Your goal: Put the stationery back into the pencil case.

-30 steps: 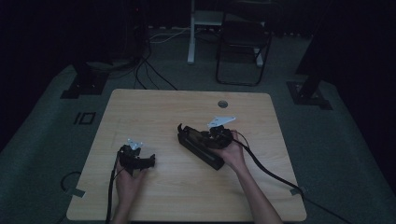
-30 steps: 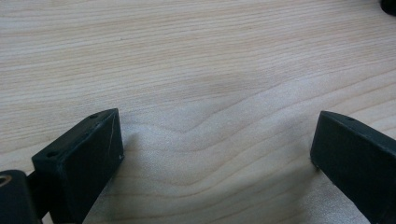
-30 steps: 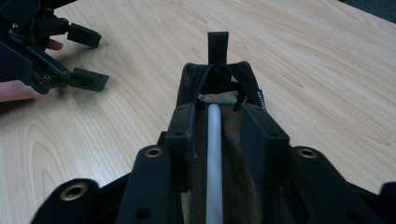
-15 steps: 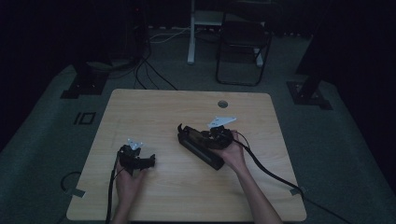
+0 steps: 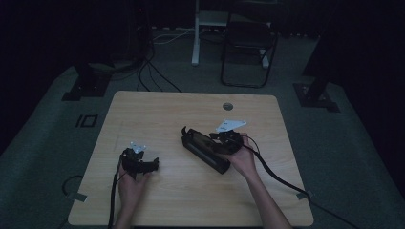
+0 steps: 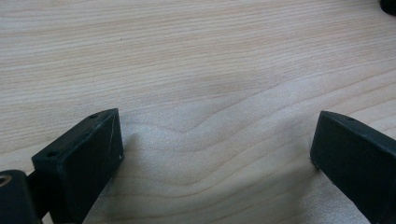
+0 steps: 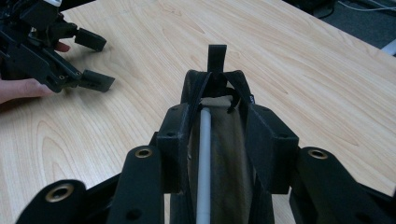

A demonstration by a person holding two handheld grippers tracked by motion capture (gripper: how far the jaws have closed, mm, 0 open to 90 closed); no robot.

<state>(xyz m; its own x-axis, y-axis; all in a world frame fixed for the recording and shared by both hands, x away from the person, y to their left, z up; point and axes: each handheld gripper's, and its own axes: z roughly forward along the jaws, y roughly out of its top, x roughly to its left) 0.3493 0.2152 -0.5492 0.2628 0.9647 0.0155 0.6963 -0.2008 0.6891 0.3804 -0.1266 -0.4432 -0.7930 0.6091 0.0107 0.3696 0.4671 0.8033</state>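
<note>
A long black pouch lies slantwise on the wooden table, right of the middle. My right gripper is shut on its near end, a hand behind it. In the right gripper view the two jaws press the pouch from both sides; its top gapes, showing a tan lining and a thin grey rod inside. My left gripper rests on the table at the front left, held by the other hand. Its jaws stand wide apart over bare wood. The right gripper view shows it open too.
A round cable hole sits near the table's far edge. The right gripper's cable trails off the front right corner. A dark chair and stand feet are on the floor beyond the table.
</note>
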